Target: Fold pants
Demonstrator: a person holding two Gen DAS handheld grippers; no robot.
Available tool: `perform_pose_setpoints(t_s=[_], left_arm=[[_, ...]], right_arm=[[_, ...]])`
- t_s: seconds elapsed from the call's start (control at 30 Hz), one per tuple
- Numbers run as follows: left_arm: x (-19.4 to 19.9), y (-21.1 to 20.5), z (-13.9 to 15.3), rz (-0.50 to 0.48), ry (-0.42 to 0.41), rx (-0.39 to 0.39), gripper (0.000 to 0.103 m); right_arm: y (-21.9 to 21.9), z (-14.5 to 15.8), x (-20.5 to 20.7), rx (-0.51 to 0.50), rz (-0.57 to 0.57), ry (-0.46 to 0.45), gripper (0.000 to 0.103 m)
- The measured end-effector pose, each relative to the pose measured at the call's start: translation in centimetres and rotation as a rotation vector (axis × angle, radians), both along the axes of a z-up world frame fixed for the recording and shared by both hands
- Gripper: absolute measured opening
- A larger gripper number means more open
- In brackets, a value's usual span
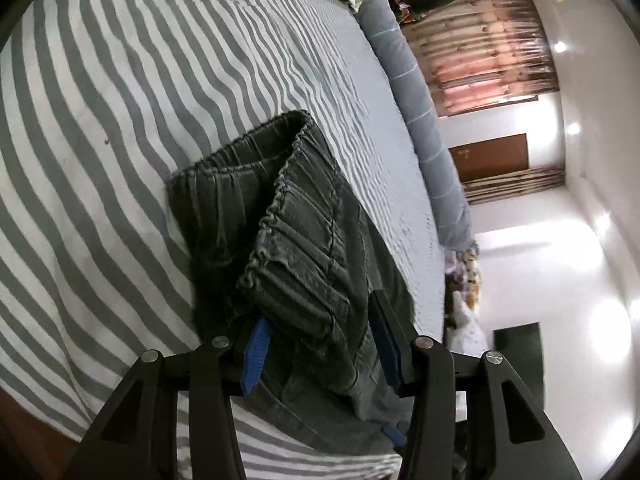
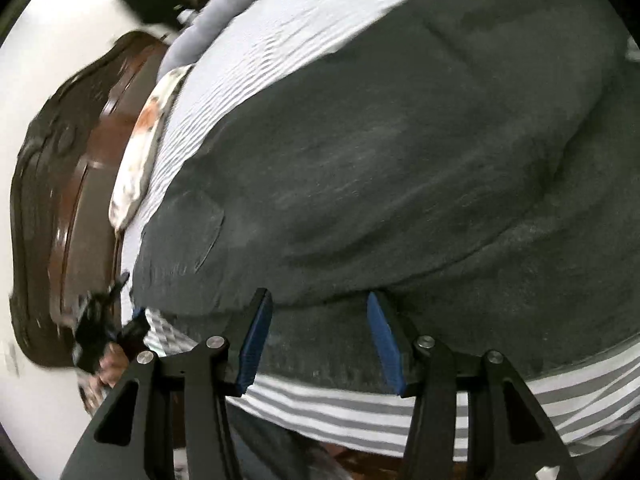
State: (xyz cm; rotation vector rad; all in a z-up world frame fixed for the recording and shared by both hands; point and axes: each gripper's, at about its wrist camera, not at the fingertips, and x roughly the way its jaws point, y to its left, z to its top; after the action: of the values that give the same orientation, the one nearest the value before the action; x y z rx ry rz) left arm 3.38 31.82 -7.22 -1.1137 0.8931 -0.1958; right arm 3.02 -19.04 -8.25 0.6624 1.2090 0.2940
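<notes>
Both views bend strongly at the edges, with dark vignette corners. The left wrist view is sharp and bright; ceiling spotlights [image 1: 560, 46] glare at the far right and reflect off the glossy white wall [image 1: 608, 240]. The right wrist view is smeared by motion blur, worst at the left.

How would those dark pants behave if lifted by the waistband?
The pants would probably droop and bunch; the gathered waistband already folds over between the left gripper fingers. The thick, denim-like cloth looks fairly heavy, unlikely to slip on the striped sheet.
</notes>
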Motion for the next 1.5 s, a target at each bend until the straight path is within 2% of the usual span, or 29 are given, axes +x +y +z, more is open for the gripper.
perform_pose_setpoints(t_s=[0.17,0.27,0.4,0.47,0.53,0.63,0.7,0.8,0.97,1.1,1.23,1.3,1.37,1.43,1.5], left_arm=[[0.4,-0.6,0.6,0.009,-0.003,0.029,0.047],[0.9,-1.1,1.3,-0.004,-0.009,0.097,0.037],[1.2,-1.1,1.6,-0.010,-0.016,0.128,0.031],[1.4,-1.2,1.8,-0.007,-0.012,0.136,0.029],[1.6,-1.3,2.1,0.000,-0.007,0.159,0.024],[2.1,-1.7,3.2,-0.018,-0.028,0.204,0.020],[3.0,-2.0,4.5,-0.048,-0.039,0.262,0.018],[3.7,-1.8,6.0,-0.078,-0.054,0.298,0.017],[4.9,-0.8,7.7,-0.129,-0.059,0.383,0.017],[4.6,-0.2,6.1,-0.170,-0.021,0.456,0.017],[3.0,-0.1,3.4,-0.180,0.033,0.501,0.017],[2.6,-0.2,2.5,-0.175,0.051,0.515,0.017],[2.2,-0.5,2.4,-0.173,0.032,0.541,0.019],[2.2,-0.9,2.5,-0.178,0.029,0.580,0.020],[1.9,-1.1,2.9,-0.174,0.039,0.606,0.026]], right_arm=[[-1.0,-0.5,-0.1,0.025,-0.092,-0.014,0.043],[-2.5,-0.6,0.1,0.034,-0.168,-0.020,0.042],[-3.6,-0.9,0.3,0.046,-0.208,-0.023,0.040],[-4.0,-0.7,0.5,0.021,-0.220,-0.046,0.032],[-4.1,-0.5,0.9,0.005,-0.215,-0.055,0.011],[-4.0,0.4,0.9,-0.004,-0.196,-0.076,0.006],[-3.6,1.7,0.6,-0.047,-0.168,-0.112,0.006],[-3.2,3.4,-0.1,-0.059,-0.139,-0.145,0.005],[-1.0,4.9,-2.5,-0.083,-0.054,-0.154,0.005],[0.7,2.3,-4.1,-0.133,0.007,-0.101,0.005],[0.8,-0.6,-4.0,-0.128,0.003,-0.039,0.005],[0.7,-1.3,-3.9,-0.112,-0.001,-0.018,0.009],[0.6,-1.6,-3.8,-0.104,-0.009,-0.016,0.011],[0.6,-1.5,-3.9,-0.094,-0.006,-0.017,0.018],[0.3,-1.5,-4.2,-0.066,-0.013,-0.016,0.024]])
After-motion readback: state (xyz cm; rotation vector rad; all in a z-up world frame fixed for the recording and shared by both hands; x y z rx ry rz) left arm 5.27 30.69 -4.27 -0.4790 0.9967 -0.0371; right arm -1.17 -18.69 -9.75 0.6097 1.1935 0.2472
